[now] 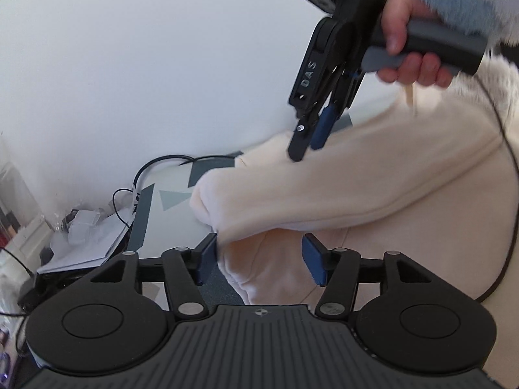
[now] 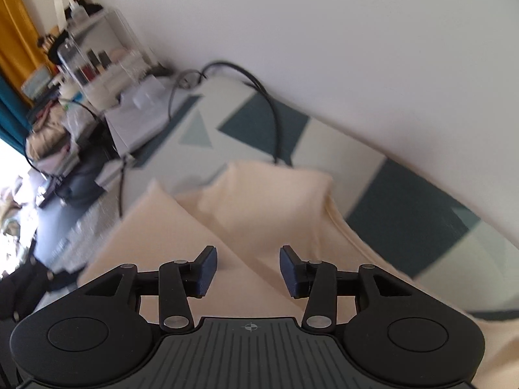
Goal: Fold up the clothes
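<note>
I've both grippers parted over the cream garment [image 2: 259, 201], spread on the patterned surface [image 2: 405, 194]: left gripper [image 1: 259, 256] straddles a sleeve fold, seemingly untouched; right gripper [image 2: 248, 267] hovers empty, ready to regrip.

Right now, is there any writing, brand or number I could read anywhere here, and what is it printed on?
"DAS": white letters running up the black side of the right hand-held gripper, seen from the left camera.
Small crosshair mark, no letters: on the ribbed grey body of the left hand-held gripper; the right camera shows the same mark.
Bottles and boxes on the shelf: too blurred to read.
</note>
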### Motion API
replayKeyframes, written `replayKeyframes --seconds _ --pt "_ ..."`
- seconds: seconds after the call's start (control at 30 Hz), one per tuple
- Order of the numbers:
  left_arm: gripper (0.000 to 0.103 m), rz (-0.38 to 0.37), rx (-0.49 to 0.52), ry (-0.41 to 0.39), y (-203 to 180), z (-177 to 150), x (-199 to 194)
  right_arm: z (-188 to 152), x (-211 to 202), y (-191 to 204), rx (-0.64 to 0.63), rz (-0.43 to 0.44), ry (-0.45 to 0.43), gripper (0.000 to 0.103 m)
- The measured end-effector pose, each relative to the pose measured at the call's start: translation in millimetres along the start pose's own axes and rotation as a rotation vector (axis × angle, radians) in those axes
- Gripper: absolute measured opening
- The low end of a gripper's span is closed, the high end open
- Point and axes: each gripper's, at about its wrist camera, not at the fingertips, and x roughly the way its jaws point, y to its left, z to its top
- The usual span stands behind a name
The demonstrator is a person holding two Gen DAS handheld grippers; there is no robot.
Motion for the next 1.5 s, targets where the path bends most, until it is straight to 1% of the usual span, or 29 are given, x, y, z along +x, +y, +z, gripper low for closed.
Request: replayKeyframes --seconds 0.03,0.1,0.17,0.2,0.23,0.27,0.3,0.33,0.43,0.5,0.57,0.63,0.73,0.8,0.83,0.87,0.93,0.97,1.0,1.03,1.07,1.1,1.13,1.17,1.2,1.23,1.3,1.4,1.5 --pt "0.062 0.007 0.025 -0.001 -3 1 2 -4 1 -1 -0.004 -0.003 0.007 0.040" --pt "0.063 0.023 0.076 -0.007 -9 1 6 -12 3 0 -0.023 -0.009 0.013 0.040" --pt "0.063 0.033 0.107 -0.015 -12 3 8 -18 4 4 -0.059 -0.020 0.020 0.027" --pt "0.063 0.031 0.106 -0.023 -11 4 8 -20 4 6 -0.076 -0.024 0.022 0.009" --pt "0.051 0.023 0.095 -0.033 -9 6 6 -21 2 7 -0.083 -0.024 0.018 0.006" --pt "0.035 0.007 0.074 -0.037 -7 8 4 -22 -2 7 -0.082 -0.017 0.004 0.004" --pt "0.009 -0.016 0.043 -0.033 -3 11 4 -22 -8 6 -0.079 -0.014 -0.011 0.003" --pt "0.008 -0.033 0.014 -0.029 1 15 3 -22 -15 6 -0.078 -0.010 -0.025 0.003" --pt "0.008 -0.084 -0.046 -0.049 7 25 -4 -23 -40 4 -0.093 -0.001 -0.054 0.003" --pt "0.007 -0.130 -0.056 -0.069 6 31 -9 -24 -59 2 -0.116 -0.007 -0.053 0.003" --pt "0.007 -0.182 -0.034 -0.082 -2 34 -12 -27 -77 -1 -0.132 -0.018 -0.044 0.003" --pt "0.007 -0.222 0.000 -0.087 -12 35 -12 -32 -90 -9 -0.135 -0.049 -0.014 0.003" --pt "0.008 -0.250 0.049 -0.067 -25 31 -5 -43 -101 -22 -0.134 -0.103 0.049 0.003" --pt "0.009 -0.237 0.074 -0.048 -31 28 0 -53 -99 -28 -0.132 -0.134 0.100 0.003" --pt "0.012 -0.227 0.084 -0.040 -33 27 1 -58 -96 -30 -0.134 -0.145 0.126 0.003" --pt "0.013 -0.212 0.097 -0.036 -34 26 1 -62 -92 -30 -0.137 -0.149 0.147 0.003" --pt "0.019 -0.177 0.128 -0.040 -35 23 0 -68 -85 -29 -0.154 -0.160 0.178 0.003" --pt "0.021 -0.158 0.142 -0.042 -35 21 -1 -68 -84 -29 -0.163 -0.168 0.177 0.003" --pt "0.028 -0.138 0.153 -0.043 -34 19 -2 -67 -83 -28 -0.171 -0.177 0.174 0.003" --pt "0.036 -0.120 0.159 -0.042 -33 16 -4 -66 -85 -28 -0.176 -0.201 0.145 0.003" --pt "0.039 -0.109 0.154 -0.036 -31 14 -6 -64 -89 -27 -0.172 -0.235 0.102 0.005" --pt "0.041 -0.103 0.142 -0.028 -28 12 -7 -62 -93 -26 -0.168 -0.265 0.062 0.011" --pt "0.041 -0.100 0.128 -0.019 -24 10 -8 -62 -98 -23 -0.167 -0.261 0.040 0.015" --pt "0.041 -0.099 0.111 -0.011 -20 9 -9 -63 -103 -20 -0.167 -0.257 0.019 0.015" --pt "0.041 -0.100 0.093 -0.006 -15 8 -11 -63 -108 -16 -0.170 -0.254 0.000 0.019" --pt "0.042 -0.103 0.074 0.003 -12 6 -12 -67 -112 -9 -0.198 -0.256 0.000 0.026" --pt "0.045 -0.111 0.034 0.027 -6 5 -12 -79 -118 5 -0.251 -0.262 0.008 0.036" --pt "0.046 -0.115 -0.036 0.073 1 4 -8 -100 -122 21 -0.307 -0.267 0.031 0.039" --pt "0.046 -0.102 -0.101 0.115 10 7 -1 -119 -111 36 -0.327 -0.236 0.072 0.039"
